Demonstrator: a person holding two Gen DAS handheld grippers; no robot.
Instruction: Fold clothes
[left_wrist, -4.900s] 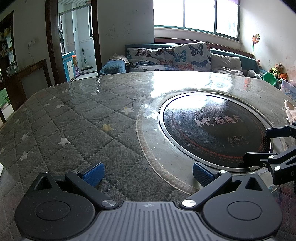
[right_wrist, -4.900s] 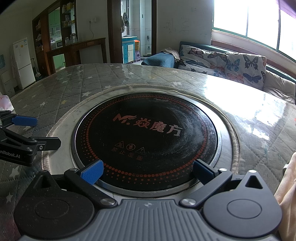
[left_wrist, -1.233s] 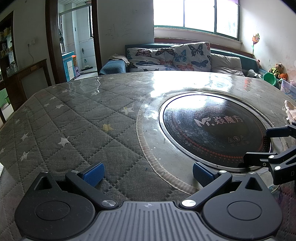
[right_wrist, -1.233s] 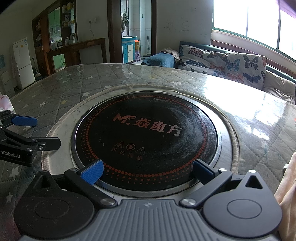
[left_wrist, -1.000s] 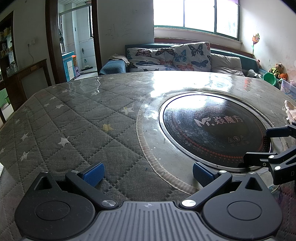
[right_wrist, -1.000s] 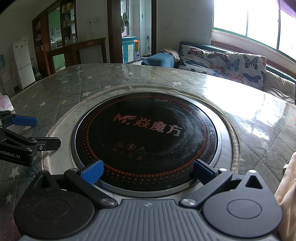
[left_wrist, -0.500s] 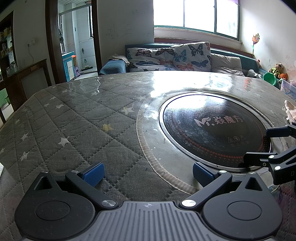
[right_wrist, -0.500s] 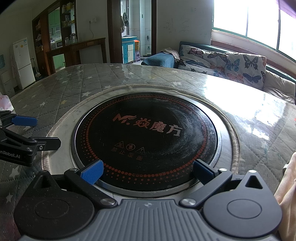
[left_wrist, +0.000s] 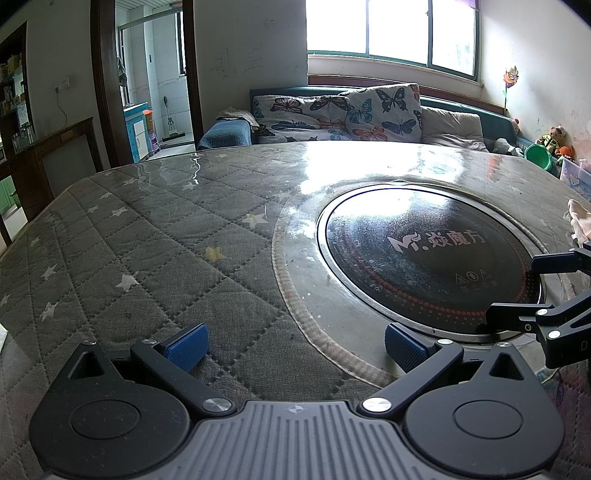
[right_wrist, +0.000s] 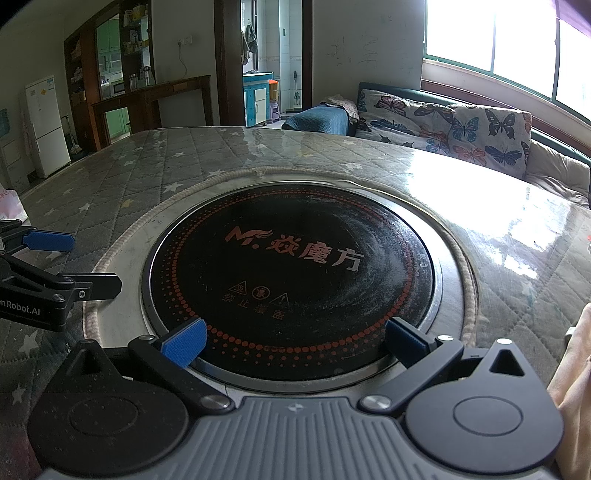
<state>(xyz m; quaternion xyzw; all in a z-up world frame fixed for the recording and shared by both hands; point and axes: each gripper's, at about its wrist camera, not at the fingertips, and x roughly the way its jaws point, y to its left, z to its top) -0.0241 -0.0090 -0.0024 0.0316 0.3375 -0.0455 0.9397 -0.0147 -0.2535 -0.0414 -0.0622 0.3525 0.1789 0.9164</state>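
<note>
With nothing yet between their pads, I hold the left claw (left_wrist: 293, 341) and right claw (right_wrist: 293, 341) spread wide over the surface (left_wrist: 155, 258). The pale garment (right_wrist: 576, 373) lies just right of the right claw, so I judge that claw reaches first.

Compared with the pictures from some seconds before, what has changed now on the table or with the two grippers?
Nothing has visibly changed. The left gripper and the right gripper are both open and empty, resting low over the quilted table by the round black cooktop. The pale cloth lies at the table's right edge, untouched.
</note>
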